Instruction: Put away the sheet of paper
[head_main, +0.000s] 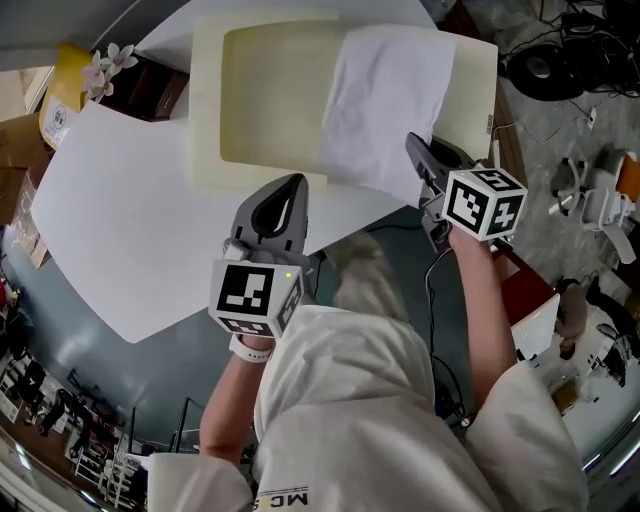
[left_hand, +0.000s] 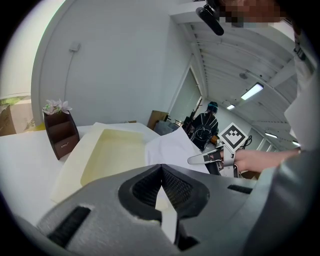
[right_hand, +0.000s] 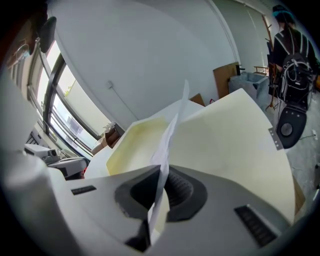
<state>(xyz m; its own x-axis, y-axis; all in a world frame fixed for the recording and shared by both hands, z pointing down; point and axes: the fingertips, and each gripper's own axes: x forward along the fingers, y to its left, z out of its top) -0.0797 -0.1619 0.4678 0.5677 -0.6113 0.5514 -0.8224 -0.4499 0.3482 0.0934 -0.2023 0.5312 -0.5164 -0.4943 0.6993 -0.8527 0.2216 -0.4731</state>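
A shallow cream tray (head_main: 205, 110) lies on the white table top at the far side. The white sheet of paper (head_main: 385, 105) hangs over the tray's right half, slightly crumpled. My right gripper (head_main: 412, 140) is shut on the sheet's near right edge; in the right gripper view the sheet (right_hand: 170, 135) stands edge-on between the jaws of the right gripper (right_hand: 161, 172), with the tray (right_hand: 230, 135) behind. My left gripper (head_main: 296, 180) is shut with nothing in it, just before the tray's front edge. The left gripper view shows the tray (left_hand: 107, 150), the sheet (left_hand: 172, 150) and the right gripper (left_hand: 192, 160).
A dark wooden desk organizer (head_main: 140, 80) with pale flowers stands left of the tray and shows as the organizer (left_hand: 60, 132) in the left gripper view. The white table top (head_main: 120, 230) ends close to my body. Cables and gear lie on the floor at the right. A person (left_hand: 205, 125) stands far behind.
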